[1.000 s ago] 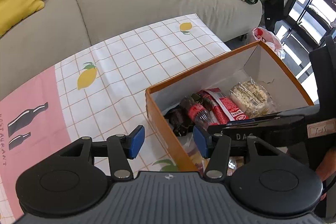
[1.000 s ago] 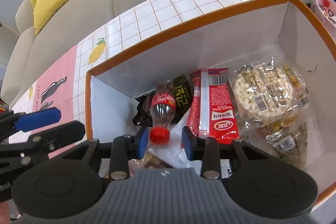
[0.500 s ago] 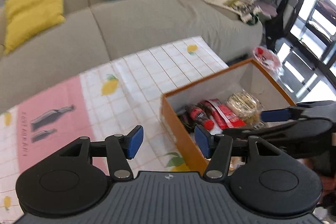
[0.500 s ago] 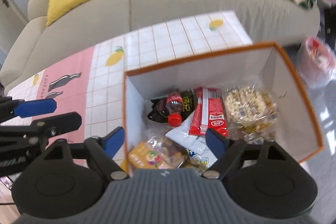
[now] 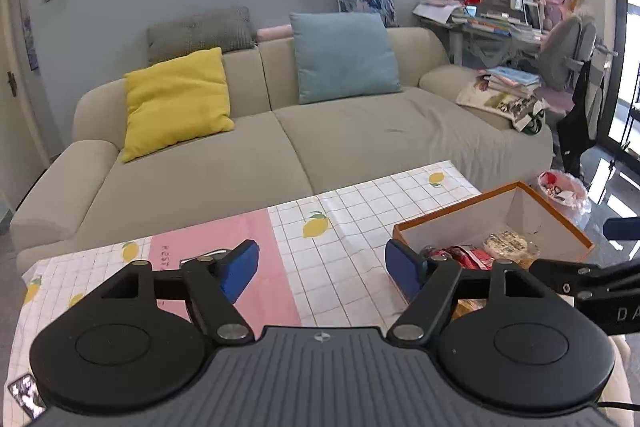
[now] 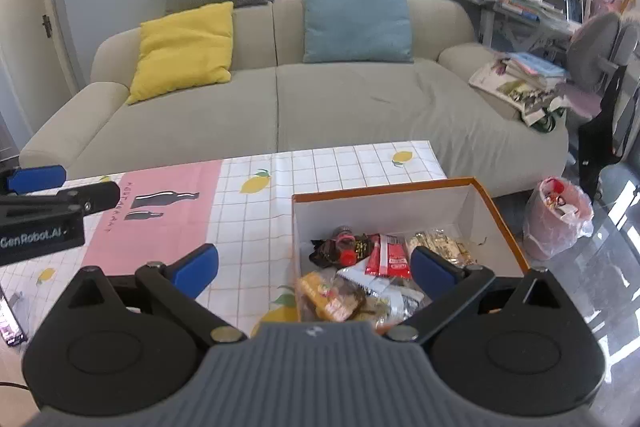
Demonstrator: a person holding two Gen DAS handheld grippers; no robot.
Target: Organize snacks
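Both claws opening, empty; only right wrist view shows the box's [image 6: 500, 223] cola bottle [image 6: 345, 245].

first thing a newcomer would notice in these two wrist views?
Probably the orange-rimmed box at the right end of the lemon-print tablecloth, packed with snacks: a red packet, a small cola bottle and a clear bag of pale pieces. Next, the yellow cushion and blue cushion on the beige sofa behind. Both grippers, left and right, hang above, fingers opening with nothing between them.
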